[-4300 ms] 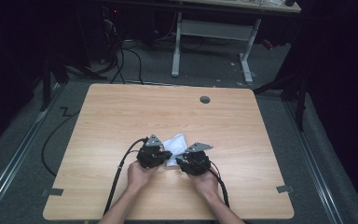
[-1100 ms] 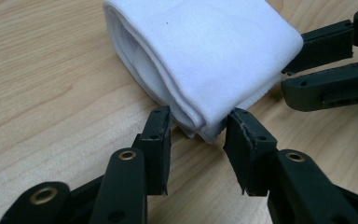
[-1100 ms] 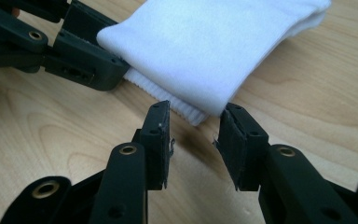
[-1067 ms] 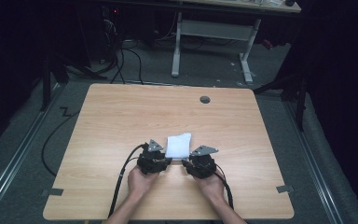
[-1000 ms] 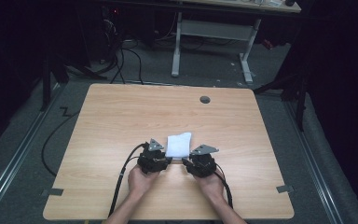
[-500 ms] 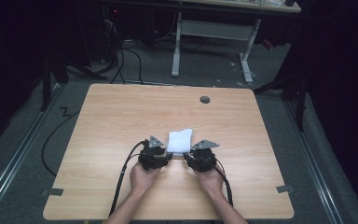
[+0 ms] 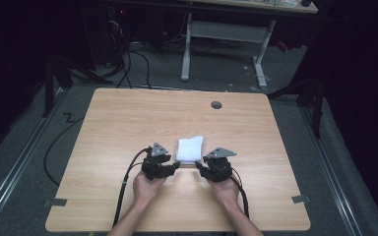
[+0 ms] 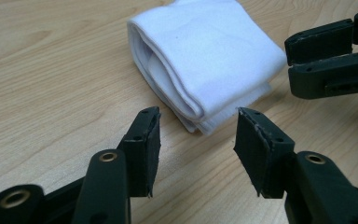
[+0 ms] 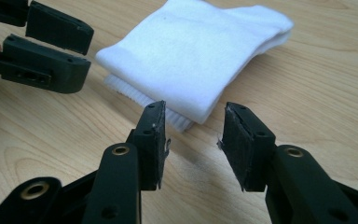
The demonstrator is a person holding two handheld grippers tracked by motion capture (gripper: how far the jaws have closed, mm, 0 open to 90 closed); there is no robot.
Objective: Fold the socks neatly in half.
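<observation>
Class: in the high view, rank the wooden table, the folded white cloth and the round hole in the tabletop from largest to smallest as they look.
1. wooden table
2. folded white cloth
3. round hole
The hole lies farther from the camera, yet it looks plainly smallest.

The folded white cloth sock (image 8: 205, 56) looks soft and matt, with a fine fleecy nap and a ribbed knit edge (image 9: 140, 100). The light wooden table top (image 7: 128, 123) is smooth, with a printed grain and a faint sheen. The 2 black plastic grippers, left (image 8: 196, 135) and right (image 9: 193, 133), look matt; their pads (image 8: 251, 149) are rough, worn rubber, and brass-coloured metal rivets (image 9: 120, 150) shine slightly.
</observation>
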